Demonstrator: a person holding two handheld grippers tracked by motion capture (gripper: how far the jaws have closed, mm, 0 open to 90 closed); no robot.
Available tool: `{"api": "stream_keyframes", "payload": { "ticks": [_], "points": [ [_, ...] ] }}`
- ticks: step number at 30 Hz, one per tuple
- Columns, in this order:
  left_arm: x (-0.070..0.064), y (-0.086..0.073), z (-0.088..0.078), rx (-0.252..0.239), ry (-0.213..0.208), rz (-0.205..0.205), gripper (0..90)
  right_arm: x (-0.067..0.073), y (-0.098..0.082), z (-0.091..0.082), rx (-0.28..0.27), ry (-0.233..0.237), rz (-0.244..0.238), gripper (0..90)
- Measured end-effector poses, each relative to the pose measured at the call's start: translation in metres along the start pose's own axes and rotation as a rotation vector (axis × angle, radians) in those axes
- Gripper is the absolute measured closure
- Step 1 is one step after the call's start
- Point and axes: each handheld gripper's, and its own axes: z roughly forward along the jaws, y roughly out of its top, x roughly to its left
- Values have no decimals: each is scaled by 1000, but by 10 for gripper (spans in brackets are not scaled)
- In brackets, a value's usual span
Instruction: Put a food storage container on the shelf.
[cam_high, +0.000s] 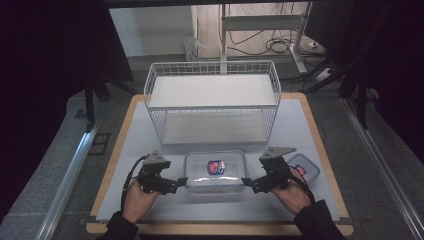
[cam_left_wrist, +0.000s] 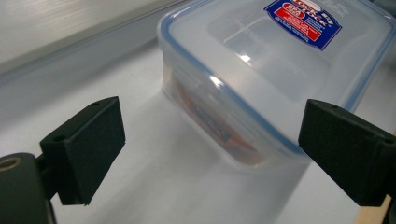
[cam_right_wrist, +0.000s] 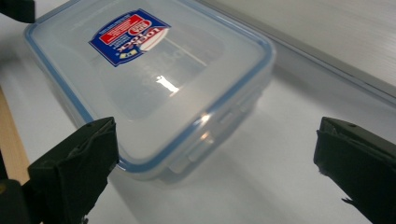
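So you've got the big clear container (cam_high: 215, 171) sitting low in the middle of the high view, lid on, blue seal round the rim, red and blue sticker on top. Its long axis runs left to right across the frame, and that's the bit that matters: your left gripper (cam_high: 181, 181) is parked right at its left short end and your right gripper (cam_high: 248, 183) at its right short end, both pointing inward at it. Neither hand looks nearer than the other, it's pretty much symmetric.

Both grippers are spread wide and holding nothing. In the left gripper view the container (cam_left_wrist: 280, 74) sits ahead and toward the upper right of the frame, with one corner poking down between the pads but clear of them. In the right gripper view the container (cam_right_wrist: 149, 79) fills the upper left, its near corner just beside the left pad; whether it touches, I can't tell.

Behind it, higher in the high view, is the white wire basket (cam_high: 212, 100). A smaller lidded container (cam_high: 305, 167) sits just past your right hand on the table (cam_high: 150, 130).

My guess: a two-sided pinch from the ends comes next, so keep both coming in level along that long axis.
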Motion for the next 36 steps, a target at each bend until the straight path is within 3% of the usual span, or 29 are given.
{"api": "stream_keyframes", "payload": {
  "ticks": [8, 11, 13, 15, 16, 17, 21, 24, 27, 32, 34, 36],
  "points": [
    [3, 8, 16, 13, -123, -44, 50, 2, 6, 11, 29, 71, 33, 16],
    [7, 11, 24, 21, -175, -75, 53, -2, 7, 15, 48, 95, 65, 52],
    [6, 13, 30, 47, -169, -75, 40, -4, 8, 20, 72, 118, 91, 64],
    [9, 12, 35, 63, -211, -109, 26, -6, 8, 26, 80, 152, 124, 65],
    [9, 12, 35, 63, -211, -109, 31, -6, 8, 26, 80, 152, 124, 65],
    [12, 12, 39, 78, -249, -134, 30, -6, 10, 32, 99, 175, 151, 32],
    [12, 11, 38, 91, -262, -155, 36, -12, 14, 38, 122, 197, 208, 40],
    [11, 10, 36, 103, -262, -162, 51, -17, 13, 45, 154, 257, 288, 29],
    [9, 11, 34, 106, -252, -158, 69, -17, 13, 43, 153, 250, 287, 63],
    [1, 8, 23, 73, -219, -108, 150, -10, 11, 30, 152, 229, 255, 152],
    [-1, 6, 21, 67, -214, -103, 168, -7, 9, 26, 137, 222, 254, 182],
    [-3, 3, 15, 40, -204, -103, 244, -7, 5, 19, 100, 219, 273, 269]
  ]
}}
